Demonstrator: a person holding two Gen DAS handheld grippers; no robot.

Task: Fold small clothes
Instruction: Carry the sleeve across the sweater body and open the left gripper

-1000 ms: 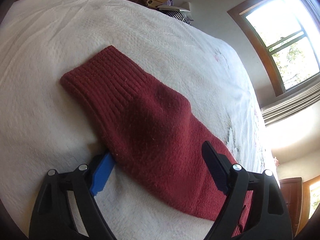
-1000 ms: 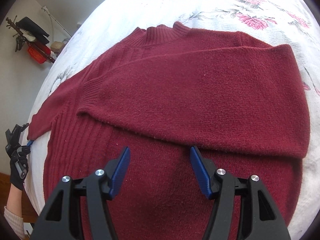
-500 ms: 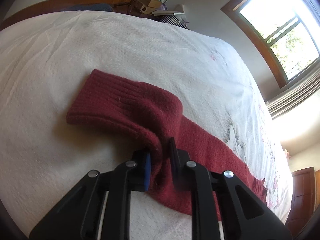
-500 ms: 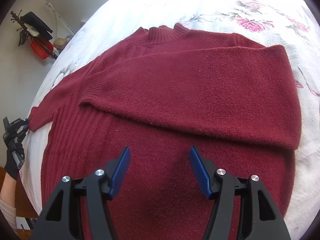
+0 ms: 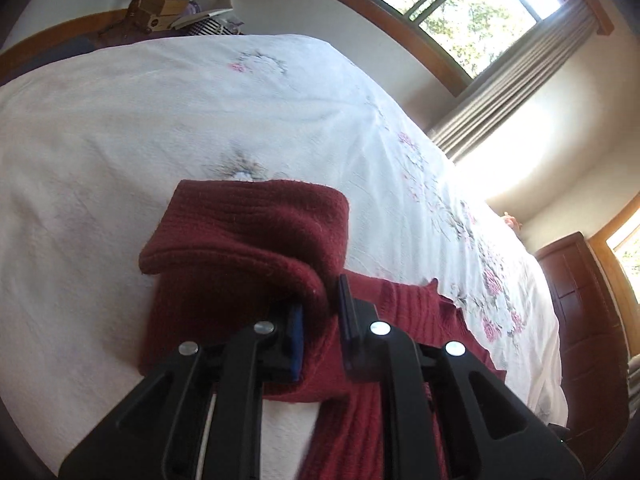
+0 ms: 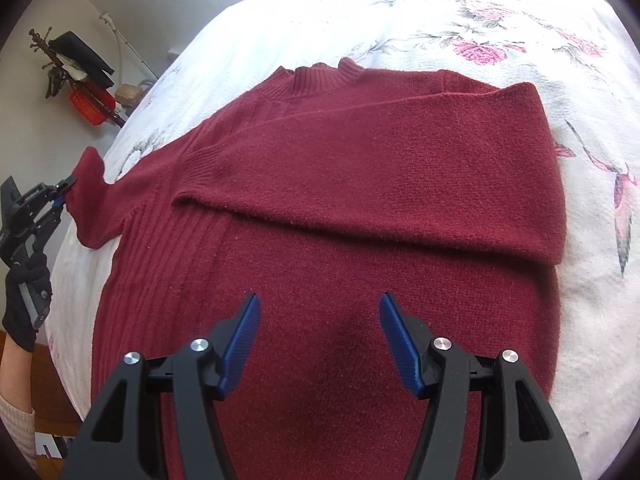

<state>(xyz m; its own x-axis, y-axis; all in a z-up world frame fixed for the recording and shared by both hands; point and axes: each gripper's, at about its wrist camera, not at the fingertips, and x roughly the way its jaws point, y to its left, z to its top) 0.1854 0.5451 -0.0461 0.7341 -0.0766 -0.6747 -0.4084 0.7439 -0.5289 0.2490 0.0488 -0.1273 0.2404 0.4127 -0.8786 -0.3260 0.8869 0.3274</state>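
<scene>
A dark red sweater (image 6: 360,208) lies flat on the bed (image 6: 520,20), 1 sleeve (image 6: 400,184) folded across its chest. The left gripper (image 5: 320,320) has its fingers clamped on the other sleeve's cuff (image 5: 256,240), lifted off the white floral bedspread. The right gripper (image 6: 320,336) hovers over the sweater's lower body, fingers apart, holding nothing.
</scene>
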